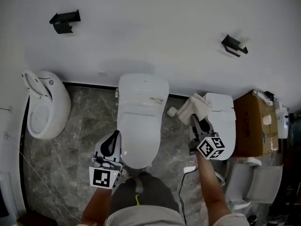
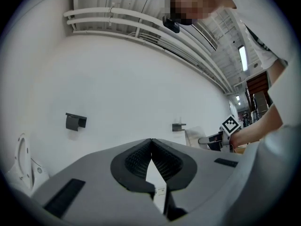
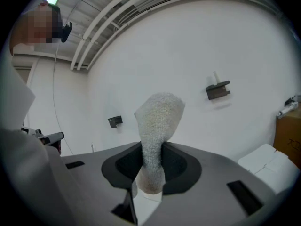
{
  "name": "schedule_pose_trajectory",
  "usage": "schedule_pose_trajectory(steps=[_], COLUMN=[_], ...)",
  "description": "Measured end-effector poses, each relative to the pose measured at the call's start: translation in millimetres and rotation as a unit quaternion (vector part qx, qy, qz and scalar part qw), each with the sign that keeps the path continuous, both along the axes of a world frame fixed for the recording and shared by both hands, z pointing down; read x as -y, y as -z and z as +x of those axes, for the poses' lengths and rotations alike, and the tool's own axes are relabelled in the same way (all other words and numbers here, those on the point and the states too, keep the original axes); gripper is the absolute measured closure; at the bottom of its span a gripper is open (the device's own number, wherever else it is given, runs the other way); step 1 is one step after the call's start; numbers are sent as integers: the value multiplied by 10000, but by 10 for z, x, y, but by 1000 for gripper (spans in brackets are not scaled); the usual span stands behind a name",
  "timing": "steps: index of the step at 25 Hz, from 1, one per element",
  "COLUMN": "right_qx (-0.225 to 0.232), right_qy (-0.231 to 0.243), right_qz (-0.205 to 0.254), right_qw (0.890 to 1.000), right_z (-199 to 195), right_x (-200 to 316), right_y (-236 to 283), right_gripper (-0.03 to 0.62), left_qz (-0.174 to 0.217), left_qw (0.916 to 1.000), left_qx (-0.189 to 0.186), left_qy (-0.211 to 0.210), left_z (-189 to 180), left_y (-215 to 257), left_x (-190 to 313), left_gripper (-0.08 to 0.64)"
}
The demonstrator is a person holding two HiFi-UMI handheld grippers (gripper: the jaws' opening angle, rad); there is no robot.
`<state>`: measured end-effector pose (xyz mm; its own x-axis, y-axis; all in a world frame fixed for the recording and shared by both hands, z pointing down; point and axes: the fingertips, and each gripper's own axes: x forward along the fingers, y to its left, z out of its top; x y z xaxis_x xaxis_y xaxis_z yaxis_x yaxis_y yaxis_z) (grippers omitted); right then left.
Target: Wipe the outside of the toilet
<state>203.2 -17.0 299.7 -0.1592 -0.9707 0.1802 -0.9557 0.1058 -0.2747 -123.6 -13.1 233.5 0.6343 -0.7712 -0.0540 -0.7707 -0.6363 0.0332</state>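
White toilet (image 1: 142, 112), lid down, stood against the wall. The right gripper (image 1: 194, 120) pinched a pale cloth (image 1: 195, 106) in its jaws, just right of the tank. The left gripper (image 1: 113, 139), jaws closed and empty, sat beside the bowl. Wiping seemingly not yet begun

The place reads as an industrial hall set up as a sanitary-ware display or test bay. Three white fixtures stand in a row along the far edge of a dark marble-patterned floor (image 1: 89, 121), their backs to one long bare white wall (image 1: 150, 32). A toilet (image 1: 141, 117) with its lid down is in the middle, a second toilet-like fixture (image 1: 226, 111) is to its right, and an open oval bowl (image 1: 44, 109) stands near the floor's left edge. A cardboard box (image 1: 249, 124) sits at the row's right end. Empty black brackets (image 1: 65, 21) hang on the wall. Overhead, the left gripper view shows exposed white pipes (image 2: 117, 18) and a tube light (image 2: 243, 58) under a ribbed ceiling.
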Motion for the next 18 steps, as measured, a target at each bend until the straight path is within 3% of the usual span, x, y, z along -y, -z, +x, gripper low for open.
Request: schedule_pose_trajectory(steps=[10,14,18], right_qx=[-159,-185,-175], right_qy=[700,956,897], right_qz=[713,1038,1220], right_qw=[9949,9898,9883], right_z=[-324,-457,-501], right_x=[-493,-743,-1116], right_y=[1371,1713,1886], right_gripper=[476,476,476], left_qz=[430,534,540], left_qw=[9983,9977,9974], left_qx=[-377,-427,-453], left_qy=[127,35,-123], left_z=[-245,-207,-75], left_y=[994,1214,1369], left_x=[-284,-445,-599], left_gripper=[543,541,541])
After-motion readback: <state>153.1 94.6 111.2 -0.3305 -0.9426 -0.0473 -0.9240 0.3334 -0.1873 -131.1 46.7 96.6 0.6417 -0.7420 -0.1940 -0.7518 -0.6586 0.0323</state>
